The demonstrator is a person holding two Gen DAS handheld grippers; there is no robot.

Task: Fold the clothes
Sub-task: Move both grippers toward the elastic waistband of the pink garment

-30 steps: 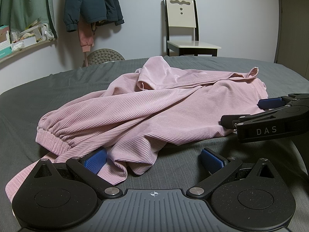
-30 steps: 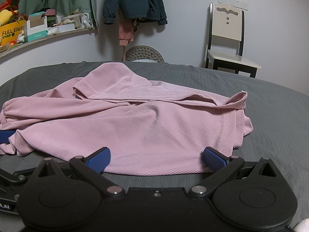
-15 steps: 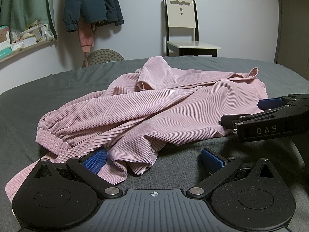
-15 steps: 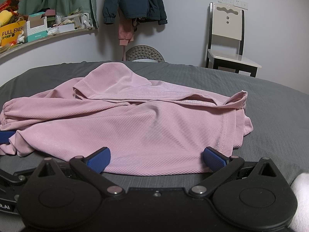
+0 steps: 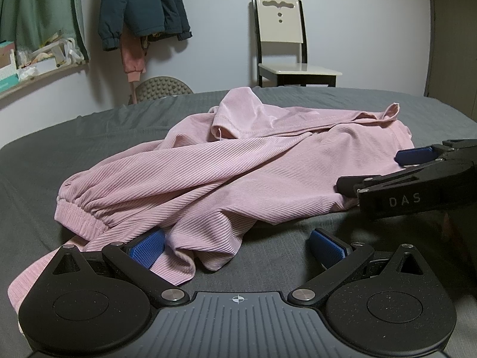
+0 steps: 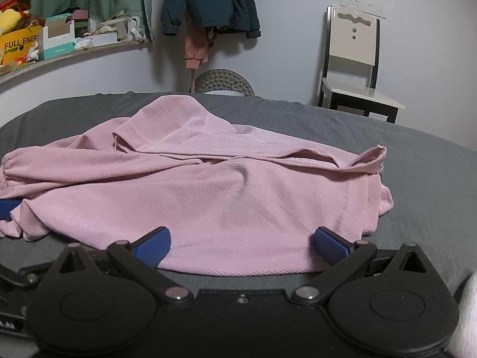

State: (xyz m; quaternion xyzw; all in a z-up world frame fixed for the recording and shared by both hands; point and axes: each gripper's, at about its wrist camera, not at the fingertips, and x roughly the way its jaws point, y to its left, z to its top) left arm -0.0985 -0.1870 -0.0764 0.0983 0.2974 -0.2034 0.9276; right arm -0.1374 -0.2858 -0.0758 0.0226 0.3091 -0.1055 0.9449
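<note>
So there's a pink ribbed hoodie (image 5: pixel 226 179) lying crumpled on the bed (image 5: pixel 74 137), which has a grey cover. Hood (image 5: pixel 238 116) is bunched up toward the far side, and a sleeve with an elastic cuff (image 5: pixel 80 217) sticks out on the left side of the left wrist view. In the right wrist view the hoodie (image 6: pixel 208 197) looks flatter, with its ribbed hem (image 6: pixel 372 205) off to the right.

Left tool (image 5: pixel 238 246) sits low at the near edge of the fabric, jaws spread wide. Its left blue pad (image 5: pixel 147 246) is touching a fold of the sleeve, the right pad (image 5: pixel 326 247) is over bare bed cover. Nothing is pinched.

Right tool (image 6: pixel 241 244) is also wide open, right at the near edge of the hoodie body, with that edge running between both blue pads (image 6: pixel 152 246). It's not gripping anything either. You can see it from the side in the left view too, right tool (image 5: pixel 414 179), coming in from the right, just beside the hoodie's edge.

Background: a chair (image 5: pixel 283 41) against the wall, a dark jacket (image 5: pixel 140 6) hanging up, and a cluttered shelf (image 6: pixel 59 47) on the left. A bit of white sleeve (image 6: pixel 468 313) shows at the bottom right of the right wrist view.
</note>
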